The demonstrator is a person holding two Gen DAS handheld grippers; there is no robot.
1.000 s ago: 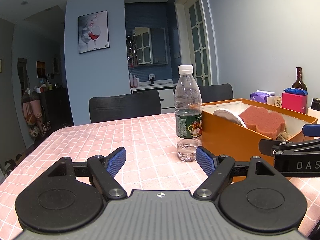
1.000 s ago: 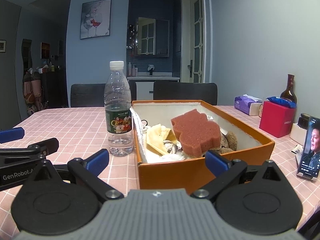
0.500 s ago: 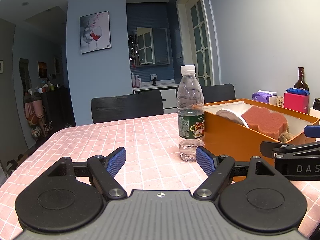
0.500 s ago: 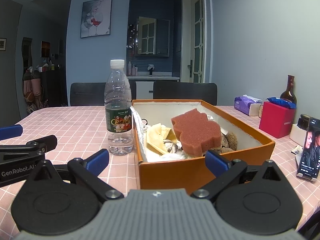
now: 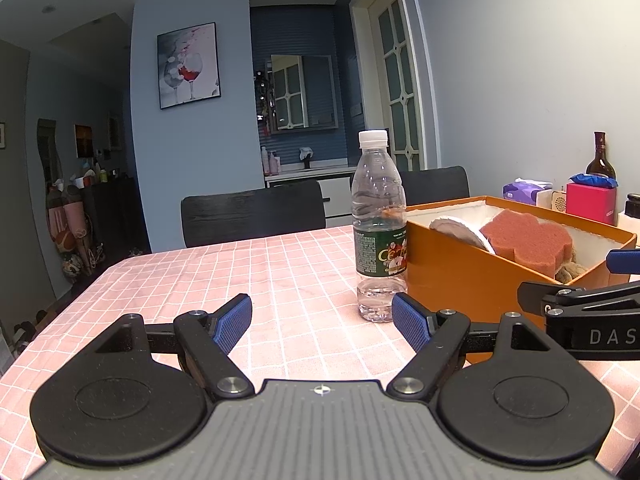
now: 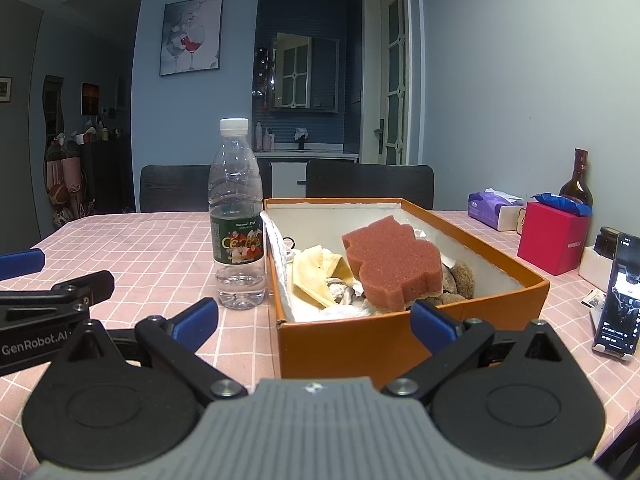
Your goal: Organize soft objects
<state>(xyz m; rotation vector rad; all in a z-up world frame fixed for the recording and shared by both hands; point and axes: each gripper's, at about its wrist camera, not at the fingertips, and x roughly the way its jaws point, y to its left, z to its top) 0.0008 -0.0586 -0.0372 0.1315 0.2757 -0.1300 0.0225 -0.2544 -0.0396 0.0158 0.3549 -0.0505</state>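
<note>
An orange box (image 6: 404, 340) stands on the pink checked tablecloth and holds soft things: a reddish-brown sponge (image 6: 394, 266) on top, a yellow cloth (image 6: 316, 276), white fabric and a brown plush piece (image 6: 460, 280). In the left wrist view the same box (image 5: 460, 264) and sponge (image 5: 528, 240) lie to the right. My right gripper (image 6: 314, 320) is open just in front of the box's near wall, empty. My left gripper (image 5: 322, 322) is open over the tablecloth, left of the box, with nothing between its fingers.
A clear water bottle (image 6: 238, 220) stands against the box's left side. Right of the box are a red box (image 6: 552, 236), a tissue pack (image 6: 494, 204), a dark bottle (image 6: 576, 180) and a phone (image 6: 618, 296). Black chairs (image 5: 252, 216) stand behind the table.
The left wrist view has shifted slightly, so the bottle and box sit a little further right. Both grippers stay open; the things in the box have not moved.
</note>
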